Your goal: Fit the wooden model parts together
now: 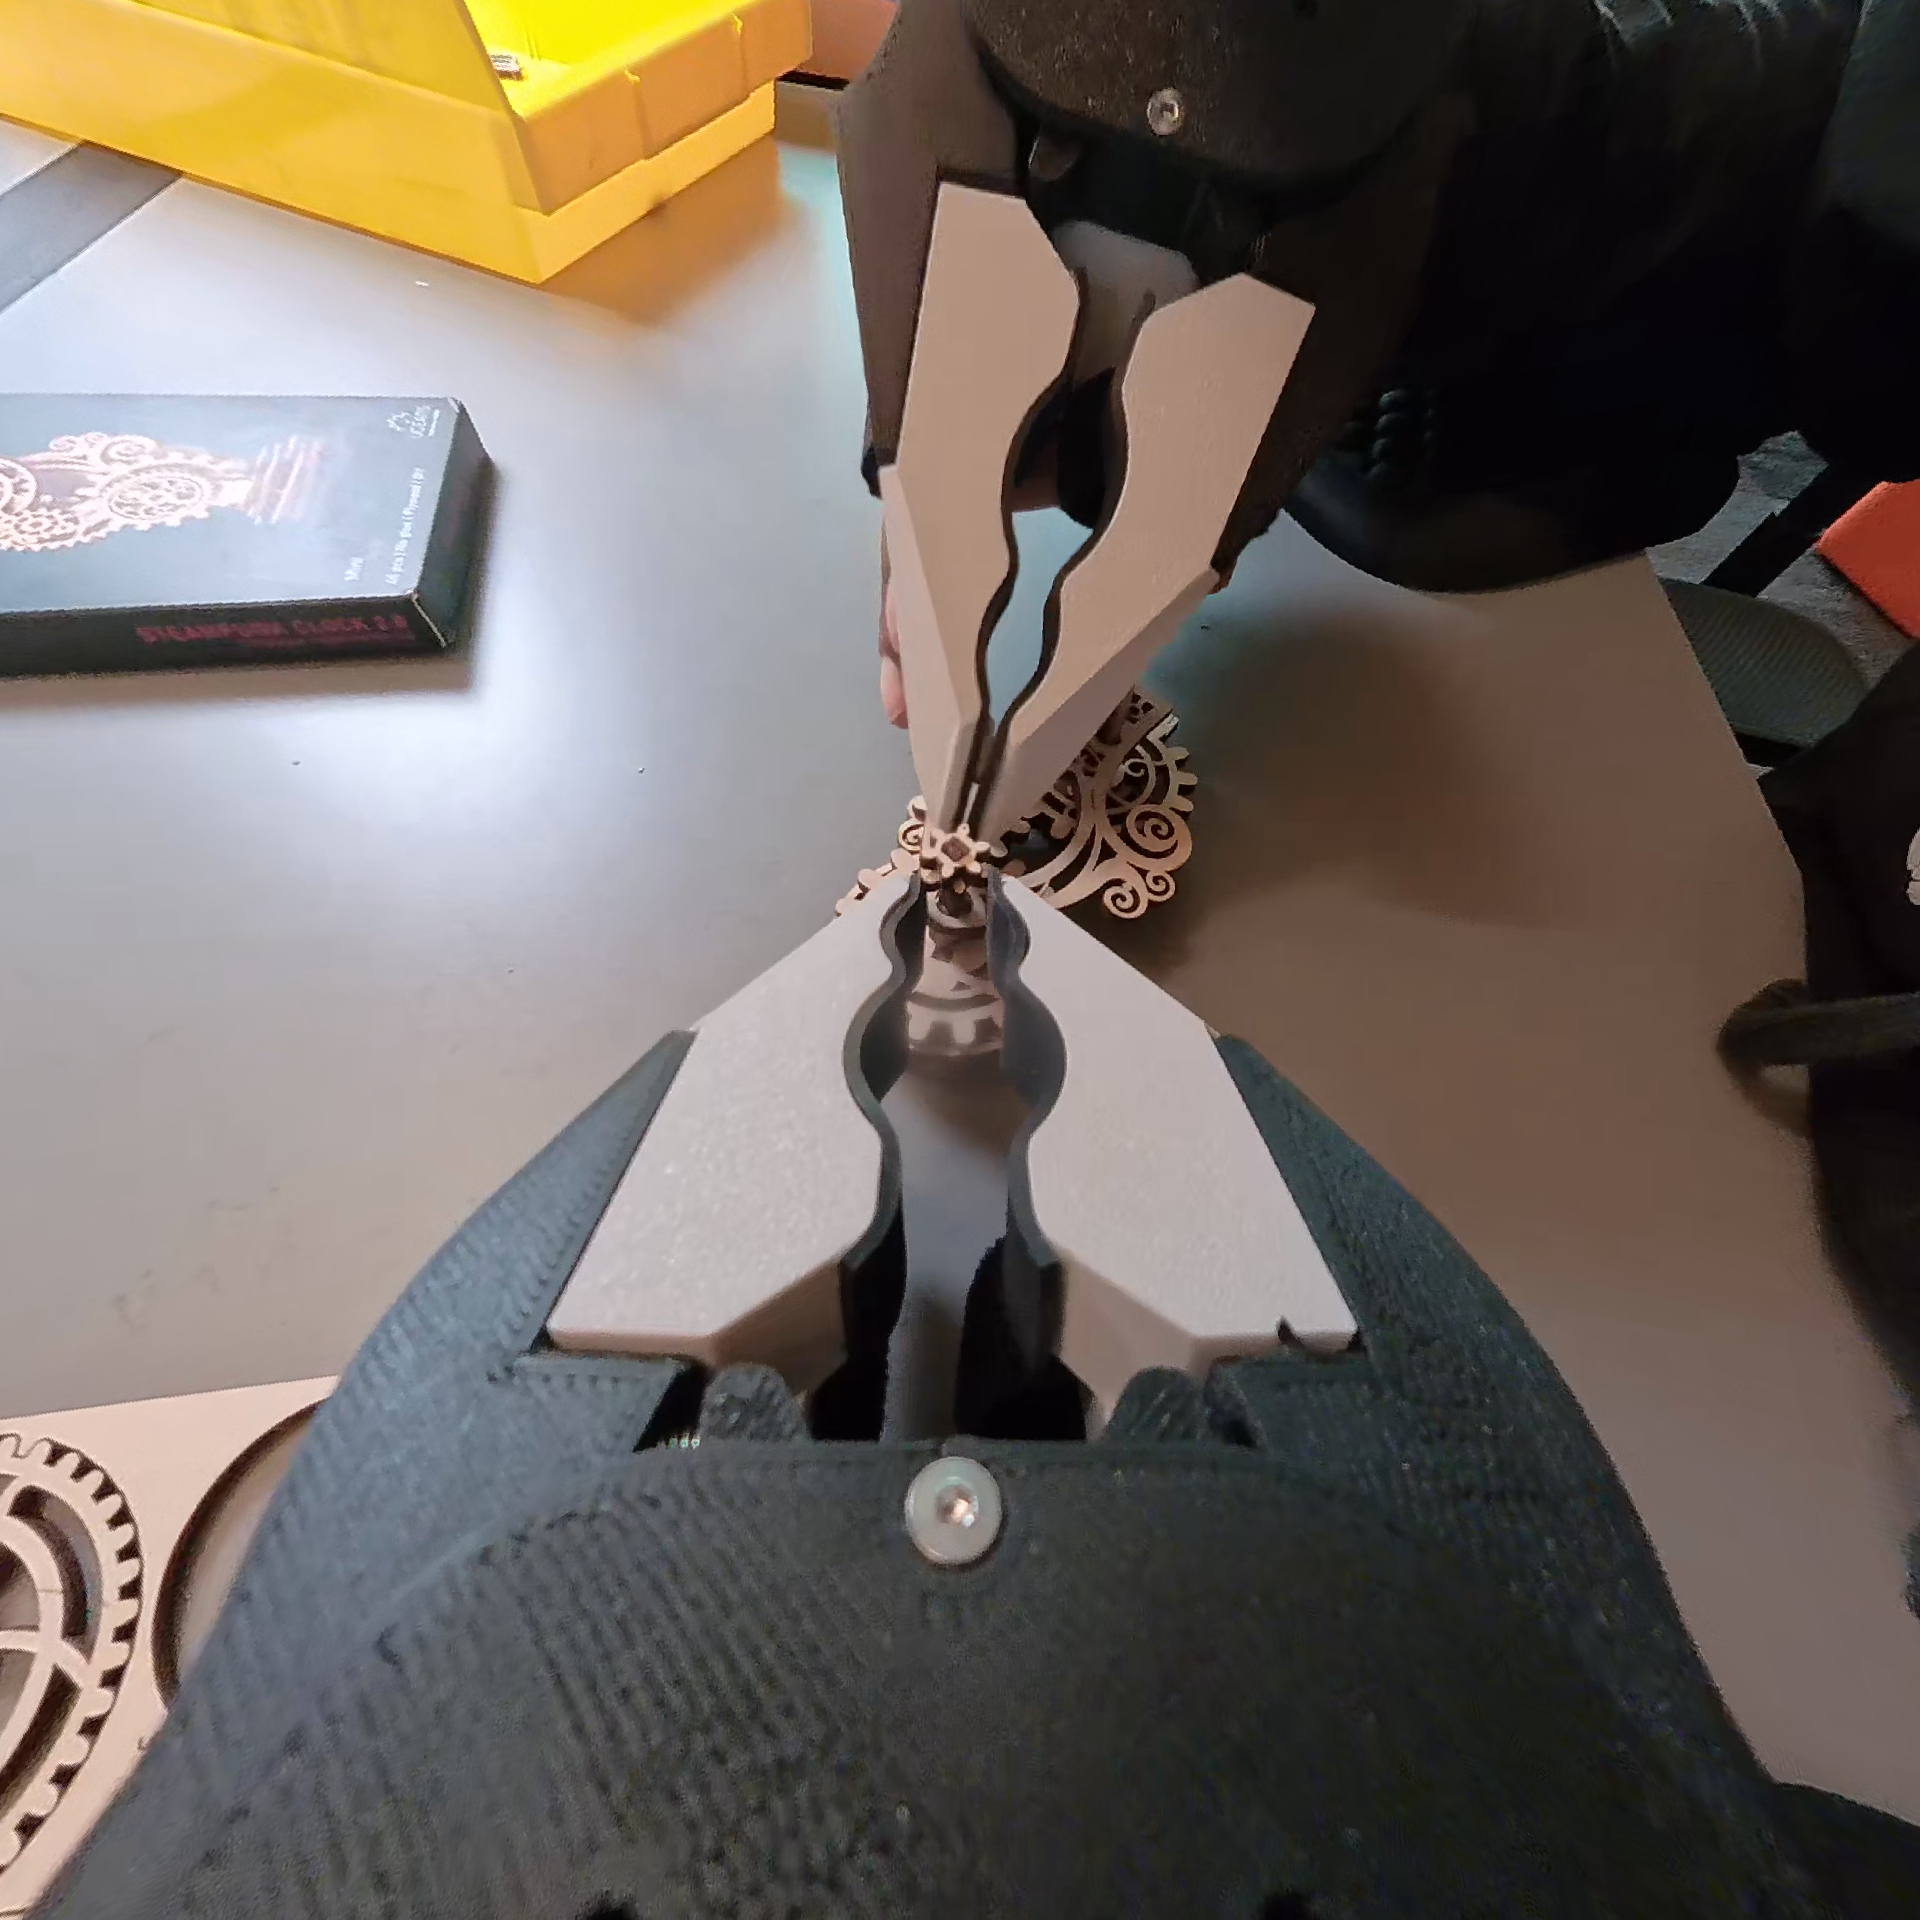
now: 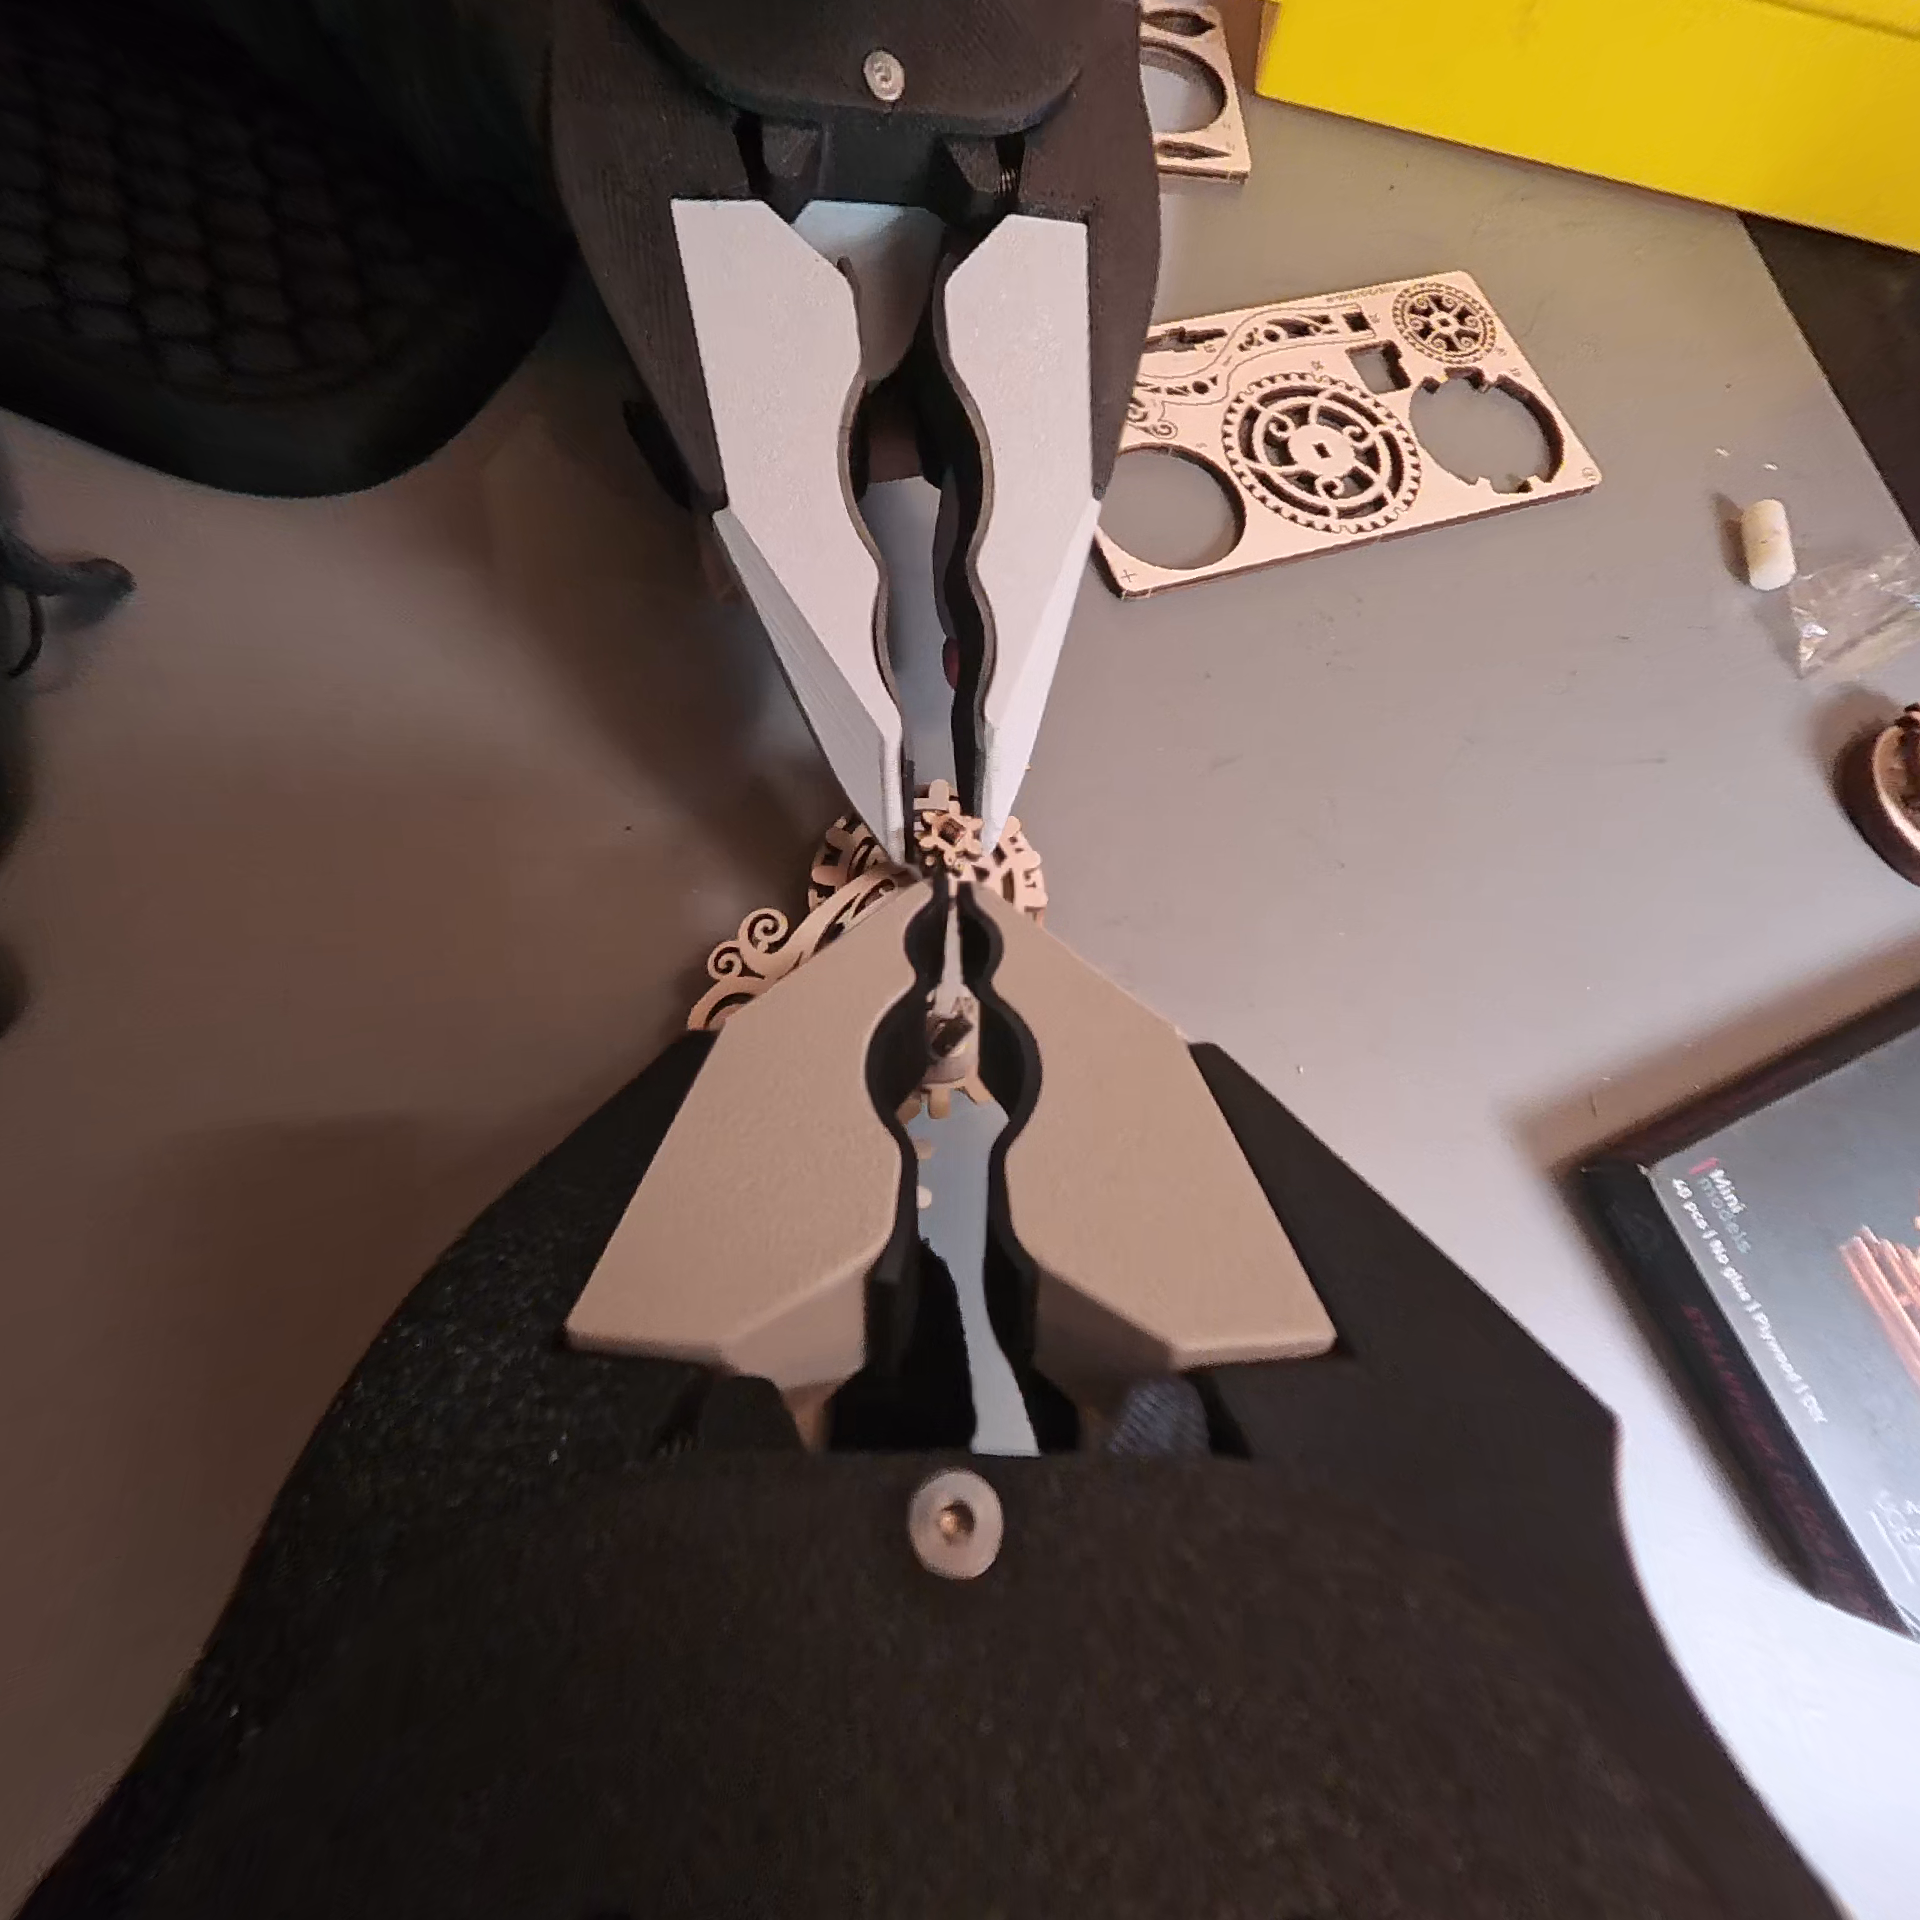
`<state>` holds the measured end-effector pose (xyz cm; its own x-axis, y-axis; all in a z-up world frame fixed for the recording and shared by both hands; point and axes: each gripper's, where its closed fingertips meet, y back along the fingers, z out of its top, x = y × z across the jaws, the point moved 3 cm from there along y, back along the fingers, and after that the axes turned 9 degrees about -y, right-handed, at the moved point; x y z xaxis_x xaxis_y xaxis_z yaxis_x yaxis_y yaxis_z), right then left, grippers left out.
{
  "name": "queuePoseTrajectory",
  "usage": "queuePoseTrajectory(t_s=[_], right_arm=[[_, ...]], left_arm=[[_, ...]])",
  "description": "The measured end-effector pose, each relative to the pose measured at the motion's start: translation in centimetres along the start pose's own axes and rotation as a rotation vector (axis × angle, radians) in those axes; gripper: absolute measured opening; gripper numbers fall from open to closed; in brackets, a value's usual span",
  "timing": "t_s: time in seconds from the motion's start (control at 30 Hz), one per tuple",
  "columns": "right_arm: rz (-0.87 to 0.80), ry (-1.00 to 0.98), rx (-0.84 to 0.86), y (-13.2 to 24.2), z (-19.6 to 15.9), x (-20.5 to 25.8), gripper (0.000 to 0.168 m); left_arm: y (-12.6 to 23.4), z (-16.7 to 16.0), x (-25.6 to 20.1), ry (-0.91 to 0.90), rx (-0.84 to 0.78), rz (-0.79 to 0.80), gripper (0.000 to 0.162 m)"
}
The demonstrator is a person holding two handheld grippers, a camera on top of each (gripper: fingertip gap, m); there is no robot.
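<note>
A small wooden gear [image 1: 951,852] tops a short axle [image 1: 951,966] with a larger gear [image 1: 951,1023] lower down. My left gripper [image 1: 951,899] is shut on this piece at its top; in the right wrist view its tips [image 2: 943,831] straddle the small gear [image 2: 948,831]. My right gripper [image 2: 948,899] has its pads together just in front of the gear, with nothing seen between them. It comes in from the top of the left wrist view [image 1: 964,816]. An ornate wooden scrollwork model [image 1: 1132,862] lies on the grey table [image 1: 416,935] behind the tips and also shows in the right wrist view [image 2: 748,966].
A yellow box [image 1: 416,135] stands at the back. A black product box [image 1: 229,530] lies on the table. Laser-cut wooden sheets [image 2: 1351,436] [image 1: 62,1621] lie flat. A white peg [image 2: 1042,545], a plastic bag [image 2: 1860,613] and a brown round part [image 2: 1896,790] lie at the right. Both grippers' tips are close together, under 4 cm apart.
</note>
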<state>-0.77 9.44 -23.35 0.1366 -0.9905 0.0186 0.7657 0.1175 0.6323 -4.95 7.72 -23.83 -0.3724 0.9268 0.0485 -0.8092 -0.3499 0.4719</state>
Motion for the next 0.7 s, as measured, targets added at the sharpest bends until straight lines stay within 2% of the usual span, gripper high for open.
queuePoseTrajectory(t_s=[0.27, 0.7], right_arm=[[0.018, -0.005, -0.036, 0.7, 0.6, 0.1, 0.010], [0.046, -0.027, -0.047, 0.1, 0.8, 0.4, 0.009]], left_arm=[[0.3, 0.2, 0.1, -0.006, -0.022, -0.010, 0.020], [0.1, 0.1, -0.2, -0.039, -0.014, -0.019, 0.009]])
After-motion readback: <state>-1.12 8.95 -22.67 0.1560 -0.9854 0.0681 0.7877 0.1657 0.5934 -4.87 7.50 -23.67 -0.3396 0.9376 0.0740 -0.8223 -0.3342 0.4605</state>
